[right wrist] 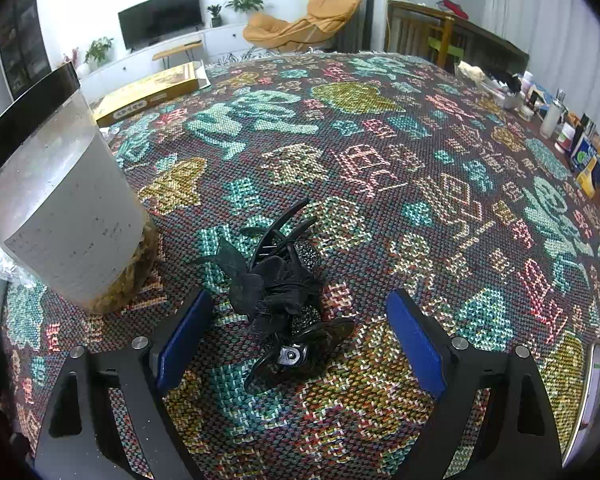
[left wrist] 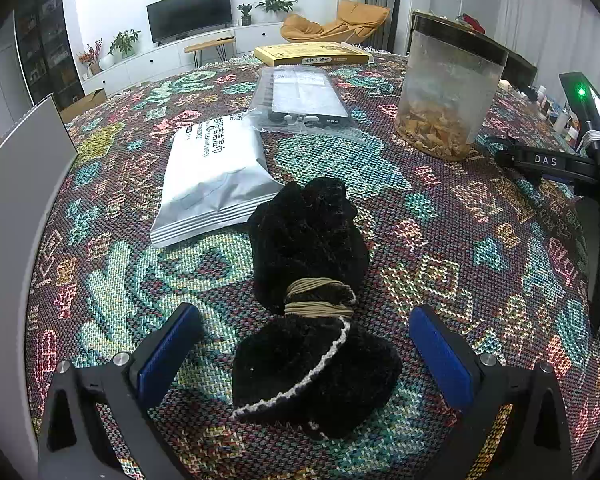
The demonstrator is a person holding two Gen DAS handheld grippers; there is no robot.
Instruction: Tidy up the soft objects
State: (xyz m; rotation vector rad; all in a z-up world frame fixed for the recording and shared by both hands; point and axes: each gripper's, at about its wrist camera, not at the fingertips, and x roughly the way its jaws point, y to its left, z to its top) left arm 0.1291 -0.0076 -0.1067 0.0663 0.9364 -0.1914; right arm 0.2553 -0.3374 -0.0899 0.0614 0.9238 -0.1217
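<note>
A: Where does the left gripper [left wrist: 304, 344] stand?

B: Jaws spread wide, nothing held. The black fuzzy bundle [left wrist: 308, 300] lies on the woven tablecloth [left wrist: 440, 280] right between the blue pads [left wrist: 440, 352], running toward 12 o'clock, neither pad touching it. A tan elastic band [left wrist: 318, 298] cinches its waist.

A: Best place to pinch?

B: I'd close on the near lobe or across the band — the fluffy ends would likely squash and slip. Mind the silver mailer bag [left wrist: 212, 180] at 11 o'clock, touching the far end.

A: And the right gripper [right wrist: 300, 340]?

B: Equally wide open, empty. A black hair claw clip with fabric bow [right wrist: 284, 300] sits between its pads, teeth toward 12 — grip the clip body, I'd say, not the bow. The plastic jar [right wrist: 64, 208] at 10 o'clock stands close
</note>
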